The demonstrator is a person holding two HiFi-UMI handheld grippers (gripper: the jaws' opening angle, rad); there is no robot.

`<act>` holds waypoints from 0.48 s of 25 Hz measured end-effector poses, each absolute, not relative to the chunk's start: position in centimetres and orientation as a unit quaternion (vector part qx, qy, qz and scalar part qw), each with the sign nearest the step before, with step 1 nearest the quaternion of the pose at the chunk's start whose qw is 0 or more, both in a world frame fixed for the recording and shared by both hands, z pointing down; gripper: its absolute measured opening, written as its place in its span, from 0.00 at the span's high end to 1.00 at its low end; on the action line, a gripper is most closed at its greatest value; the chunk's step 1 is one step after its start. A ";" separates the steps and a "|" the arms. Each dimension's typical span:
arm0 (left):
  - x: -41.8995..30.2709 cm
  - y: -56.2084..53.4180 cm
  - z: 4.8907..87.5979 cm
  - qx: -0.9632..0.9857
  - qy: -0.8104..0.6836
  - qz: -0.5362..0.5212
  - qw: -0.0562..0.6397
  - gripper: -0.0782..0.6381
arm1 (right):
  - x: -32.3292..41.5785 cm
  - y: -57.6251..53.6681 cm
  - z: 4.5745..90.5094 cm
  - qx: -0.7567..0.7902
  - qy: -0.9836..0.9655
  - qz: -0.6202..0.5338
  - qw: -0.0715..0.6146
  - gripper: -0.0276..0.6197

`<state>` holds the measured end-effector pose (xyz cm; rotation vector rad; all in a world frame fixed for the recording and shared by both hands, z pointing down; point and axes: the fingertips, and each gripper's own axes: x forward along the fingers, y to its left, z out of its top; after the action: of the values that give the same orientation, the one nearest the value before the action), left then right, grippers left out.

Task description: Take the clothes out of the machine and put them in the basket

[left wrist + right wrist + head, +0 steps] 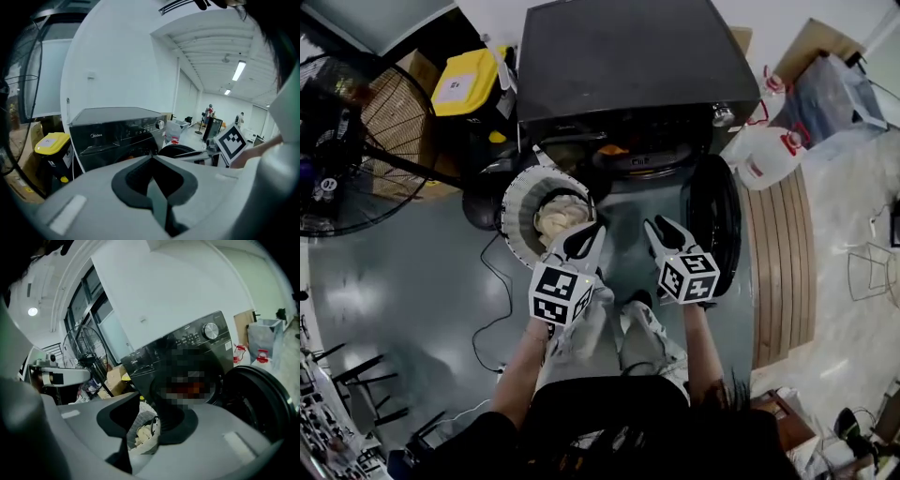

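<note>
The black front-loading washing machine stands ahead with its round door swung open to the right. Something orange shows inside the drum opening. A white slatted basket sits on the floor left of the opening and holds cream clothes. My left gripper hovers at the basket's near right rim, jaws shut with nothing between them. My right gripper hangs in front of the open door, jaws apart and empty; between them I see the basket.
A large standing fan and a yellow-lidded bin are on the left. White jugs with red caps and wooden planks are on the right. A cable trails over the grey floor.
</note>
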<state>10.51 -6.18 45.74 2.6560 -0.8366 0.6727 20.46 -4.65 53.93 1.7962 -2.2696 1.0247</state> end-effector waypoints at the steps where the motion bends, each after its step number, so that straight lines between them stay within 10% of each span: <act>1: 10.7 -6.6 46.2 0.920 -0.281 0.236 0.135 0.89 | 20.5 -5.3 54.5 0.588 -0.736 0.333 0.035 0.75; 12: 9.8 -11.2 50.7 0.941 -0.173 0.265 0.116 0.89 | 20.5 -12.8 59.6 0.641 -0.696 0.323 0.032 0.72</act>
<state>9.78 -11.17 50.74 2.7563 -0.5080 0.7764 20.47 -12.78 59.57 1.9736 -2.1430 0.9951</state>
